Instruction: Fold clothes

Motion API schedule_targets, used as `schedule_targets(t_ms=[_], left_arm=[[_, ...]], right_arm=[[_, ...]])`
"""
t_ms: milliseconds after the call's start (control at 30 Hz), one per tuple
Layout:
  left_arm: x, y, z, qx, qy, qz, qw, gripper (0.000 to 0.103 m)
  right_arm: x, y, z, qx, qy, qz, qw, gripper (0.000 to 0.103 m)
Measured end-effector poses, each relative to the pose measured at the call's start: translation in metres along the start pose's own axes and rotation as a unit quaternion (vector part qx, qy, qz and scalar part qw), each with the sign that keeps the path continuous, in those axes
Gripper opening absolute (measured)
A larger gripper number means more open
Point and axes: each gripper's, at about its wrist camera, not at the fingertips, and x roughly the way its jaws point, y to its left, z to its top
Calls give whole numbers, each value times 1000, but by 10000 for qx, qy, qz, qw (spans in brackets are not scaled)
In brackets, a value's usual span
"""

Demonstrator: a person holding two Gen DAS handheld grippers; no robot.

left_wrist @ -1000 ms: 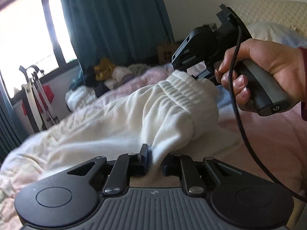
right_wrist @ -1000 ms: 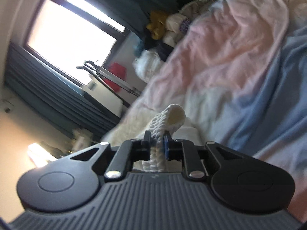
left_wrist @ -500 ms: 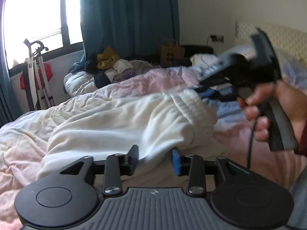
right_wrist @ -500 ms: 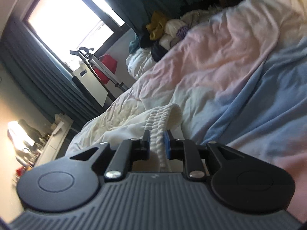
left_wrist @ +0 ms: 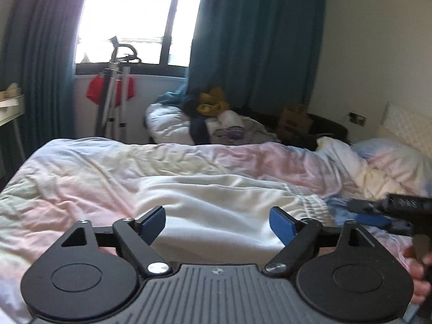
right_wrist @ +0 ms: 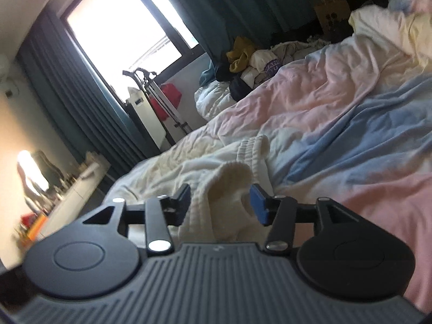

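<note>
Left wrist view: the left tool (left_wrist: 217, 222) has just spread wide and grips nothing; the white garment (left_wrist: 221, 202) lies flat on the bed (left_wrist: 81, 172), beyond its tips.

Right wrist view: the right tool (right_wrist: 220, 202) has just opened about halfway; the garment's ribbed band (right_wrist: 229, 178) sits loose between its pads.

Both tools, left tool (left_wrist: 217, 222) and right tool (right_wrist: 220, 201), have just been opening.
</note>
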Motion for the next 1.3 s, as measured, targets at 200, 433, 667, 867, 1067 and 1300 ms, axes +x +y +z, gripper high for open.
schedule_targets(t_ms=[200,433,667,867,1067,1300], left_arm=[[-16,9,1,-274,-14,176,9995,103],[-14,9,-4,-394,152,256,9988,103],[-5,6,-8,-358,319,292,9984,103],[16,27,-14,-1082,526,227,9925,103],[62,64,-16,-2047,698,202,9761,103],[99,77,-24,-2233,1001,361,9689,102]], right_arm=[[-19,27,-17,-744,-42,-276,9968,69],[-11,46,-30,-1217,113,-502,9912,79],[-2,50,-37,-1425,206,-680,9872,79],[20,24,-36,-586,489,-726,9944,79],[49,-10,-30,925,477,-307,9941,85],[67,-5,-23,754,277,-319,9963,86]])
